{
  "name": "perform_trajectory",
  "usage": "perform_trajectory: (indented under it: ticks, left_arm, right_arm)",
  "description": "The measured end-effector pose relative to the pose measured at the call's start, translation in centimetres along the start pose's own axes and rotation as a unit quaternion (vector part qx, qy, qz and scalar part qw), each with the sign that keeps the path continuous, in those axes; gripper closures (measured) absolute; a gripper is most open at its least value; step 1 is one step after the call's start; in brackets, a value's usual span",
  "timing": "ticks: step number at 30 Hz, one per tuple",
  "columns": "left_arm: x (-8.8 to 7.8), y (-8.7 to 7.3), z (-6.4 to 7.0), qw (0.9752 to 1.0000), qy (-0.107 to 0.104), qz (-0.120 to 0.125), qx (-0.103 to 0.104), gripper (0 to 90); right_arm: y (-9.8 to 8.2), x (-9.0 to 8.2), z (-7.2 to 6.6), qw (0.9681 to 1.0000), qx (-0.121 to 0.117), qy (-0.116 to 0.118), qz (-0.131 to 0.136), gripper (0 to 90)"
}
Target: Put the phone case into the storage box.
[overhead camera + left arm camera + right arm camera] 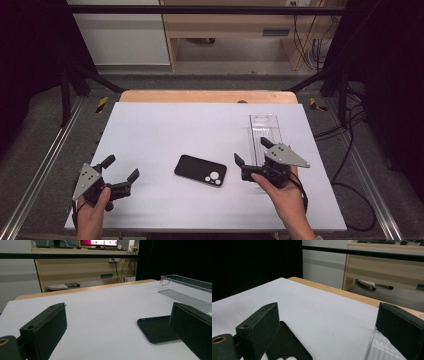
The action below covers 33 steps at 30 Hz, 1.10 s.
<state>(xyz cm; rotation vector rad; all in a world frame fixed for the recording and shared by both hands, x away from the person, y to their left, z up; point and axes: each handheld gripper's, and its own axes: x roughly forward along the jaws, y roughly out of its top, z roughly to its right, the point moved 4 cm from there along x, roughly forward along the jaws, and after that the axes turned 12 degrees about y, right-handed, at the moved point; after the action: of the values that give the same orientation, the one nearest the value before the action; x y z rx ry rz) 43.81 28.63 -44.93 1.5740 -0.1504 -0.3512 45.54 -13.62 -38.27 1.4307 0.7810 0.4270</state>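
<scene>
Nearest the person, at the front edge of the bench [150, 125], the left gripper [121, 174] is held low at the left corner with its jaws spread wide and nothing between them. The right gripper [252, 152] is held at about the same depth on the right side, its jaws likewise parted and empty, poised over the near end of the clear tray [265, 131]. Between the two, a little farther in, the phone case [200, 170] is laid flat on the white surface, dark side up, with the camera cut-out at its right end. Its long axis is set roughly across the bench, tilted slightly so that the right end lies nearer the person. The case is judged to be closer to the right gripper, just to that gripper's left, while it is well apart from the left gripper, lying to that gripper's right. In the left gripper view the phone case [157, 328] is seen ahead and to the right, partly behind the right-hand jaw; in the right gripper view the phone case [287, 345] is seen low, just beside the left-hand jaw. Farther back, the clear tray runs lengthwise away from the person, its far end near the wooden rear edge.
</scene>
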Motion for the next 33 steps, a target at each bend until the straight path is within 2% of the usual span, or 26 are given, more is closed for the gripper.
perform_trajectory:
  ticks: [7,12,22,33]
  left_arm:
    - [0.1,0.0,0.1,1.0,-0.001,-0.002,0.003,1.3]
    - [0.1,0.0,0.0,1.0,-0.002,-0.002,0.002,1.3]
    - [0.1,0.0,0.0,1.0,-0.004,-0.002,0.003,1.3]
    - [0.1,0.0,0.0,1.0,-0.005,-0.002,0.002,1.2]
  right_arm:
    - [0.0,1.6,-0.2,0.9998,0.015,0.006,-0.008,5.5]
    - [0.1,2.7,-0.5,0.9996,0.014,0.014,-0.019,5.3]
    - [-0.7,6.1,-2.9,0.9976,0.01,0.047,-0.051,5.1]
    - [-2.4,9.9,-4.9,0.9926,0.014,0.078,-0.092,5.3]
